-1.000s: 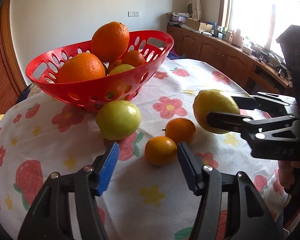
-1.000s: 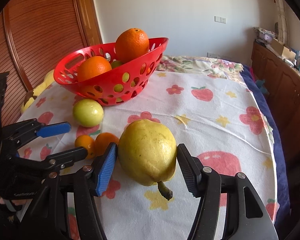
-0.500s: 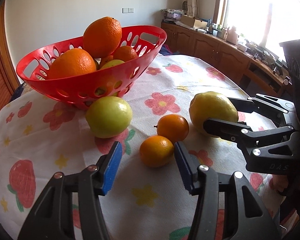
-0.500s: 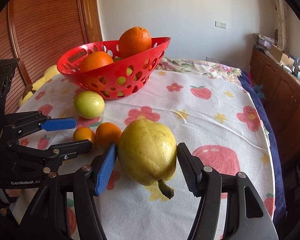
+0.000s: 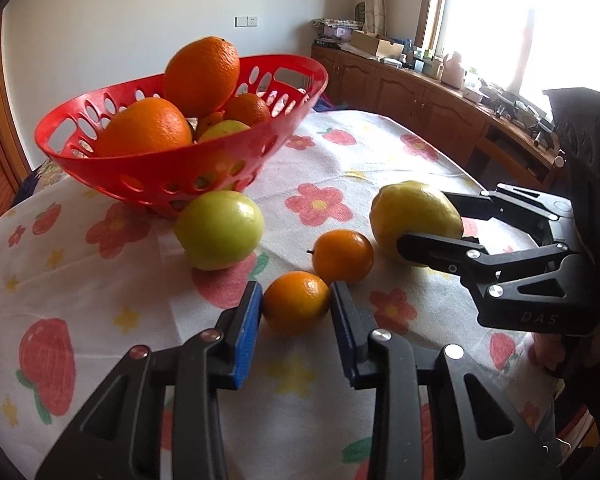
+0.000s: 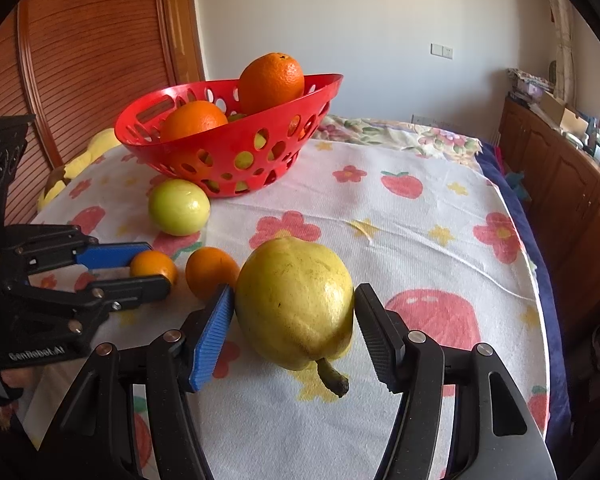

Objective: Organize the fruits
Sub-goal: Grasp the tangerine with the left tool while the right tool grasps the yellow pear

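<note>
While both tools work in front of the red basket (image 5: 228,160), the left tool (image 5: 296,304) pinches a small orange (image 5: 296,302) resting on the flowered desk cloth (image 5: 100,280). Its pads touch both sides of that fruit. The right tool (image 6: 294,314) clamps a yellow pear (image 6: 296,300), stem toward the camera. A second small orange (image 5: 343,255) and a green apple (image 5: 220,229) lie between these and the basket, which holds large oranges (image 5: 202,74).

- A white tablecloth (image 6: 400,240) printed with flowers and strawberries is spread over the table.
- Wooden cabinets (image 5: 420,100) are set along the bright window (image 5: 520,20).
- A slatted wooden door (image 6: 92,52) is seen behind.
</note>
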A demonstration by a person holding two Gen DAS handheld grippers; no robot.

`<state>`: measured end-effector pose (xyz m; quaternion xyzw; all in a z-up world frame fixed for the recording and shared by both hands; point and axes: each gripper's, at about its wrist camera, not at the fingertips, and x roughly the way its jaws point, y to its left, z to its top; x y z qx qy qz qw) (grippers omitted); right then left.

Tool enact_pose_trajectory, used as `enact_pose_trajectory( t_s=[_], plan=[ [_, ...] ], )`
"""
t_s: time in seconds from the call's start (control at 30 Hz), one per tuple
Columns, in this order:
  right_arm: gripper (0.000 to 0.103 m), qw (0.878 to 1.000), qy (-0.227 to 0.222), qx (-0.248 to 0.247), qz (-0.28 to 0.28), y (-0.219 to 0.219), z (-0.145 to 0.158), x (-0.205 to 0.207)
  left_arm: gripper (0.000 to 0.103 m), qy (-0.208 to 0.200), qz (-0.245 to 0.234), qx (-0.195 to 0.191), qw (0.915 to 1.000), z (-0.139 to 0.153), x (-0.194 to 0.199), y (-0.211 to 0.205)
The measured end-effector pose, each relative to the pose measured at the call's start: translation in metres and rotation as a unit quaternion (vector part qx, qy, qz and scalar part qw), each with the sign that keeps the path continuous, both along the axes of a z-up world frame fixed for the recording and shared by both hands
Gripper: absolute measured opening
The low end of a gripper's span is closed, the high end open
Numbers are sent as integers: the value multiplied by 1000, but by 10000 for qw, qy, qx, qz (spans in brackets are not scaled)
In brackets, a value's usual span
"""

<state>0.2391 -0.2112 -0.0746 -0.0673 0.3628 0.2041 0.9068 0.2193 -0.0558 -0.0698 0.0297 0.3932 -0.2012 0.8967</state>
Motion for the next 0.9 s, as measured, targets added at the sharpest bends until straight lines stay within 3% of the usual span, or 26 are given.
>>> enact_pose_trajectory(
  t_s=[0.43, 0.9],
  plan=[
    [64, 9999, 97, -117, -41, 2, -4, 3, 33, -275, 274, -146, 9991, 5, 0, 51],
    [63, 9998, 97, -150, -42, 2, -3, 3, 33, -378, 240, -330, 9985, 10, 0, 58]
  ],
)
